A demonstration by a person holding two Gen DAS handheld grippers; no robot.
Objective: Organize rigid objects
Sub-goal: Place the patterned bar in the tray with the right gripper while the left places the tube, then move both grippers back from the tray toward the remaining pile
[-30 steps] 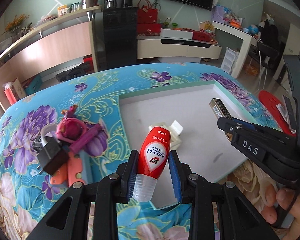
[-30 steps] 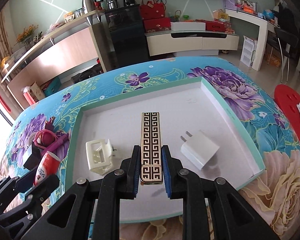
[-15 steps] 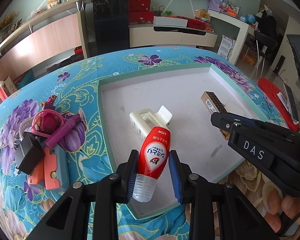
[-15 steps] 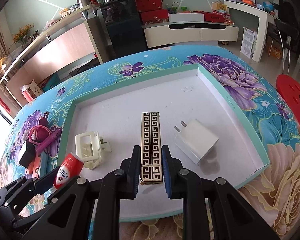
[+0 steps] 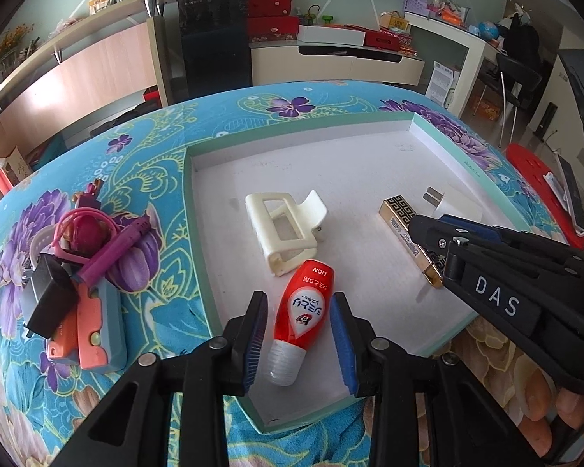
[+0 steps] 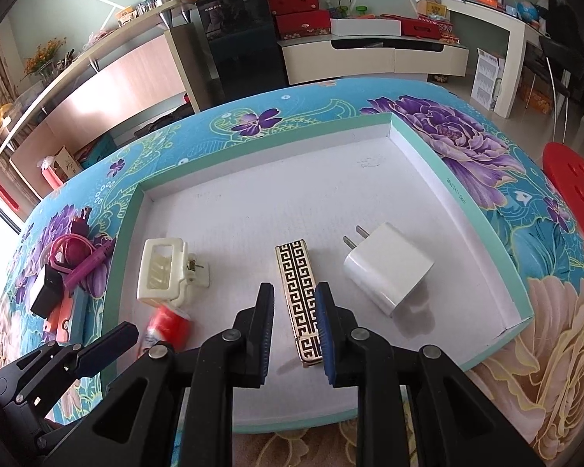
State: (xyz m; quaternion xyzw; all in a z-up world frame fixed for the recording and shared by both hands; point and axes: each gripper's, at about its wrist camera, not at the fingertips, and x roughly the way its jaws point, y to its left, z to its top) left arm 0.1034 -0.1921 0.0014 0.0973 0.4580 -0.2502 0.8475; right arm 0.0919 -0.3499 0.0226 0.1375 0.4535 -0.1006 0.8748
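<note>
Looking from the left wrist, the left gripper (image 5: 298, 340) hangs over the near corner of the white tray (image 5: 190, 210), which lies on the flowered tabletop (image 5: 229, 116); its fingers have just been opening and now stand released, with a small gap on each side of the red bottle (image 5: 305, 307); the bottle lies on the tray floor between them, clear cap toward the camera. Just beyond its red end sits a cream hair clip (image 5: 282, 229); a heap of small things (image 5: 74, 268) rests on the cloth, outside the tray, to the left.

From the right wrist, the right gripper (image 6: 296, 330) is low over the same tray; the patterned box (image 6: 301, 303) lies slanted between its fingers; one finger touches its edge, the other stands clear, so the hold is loosened. A white charger plug (image 6: 387, 272) lies just beside, on the right.
</note>
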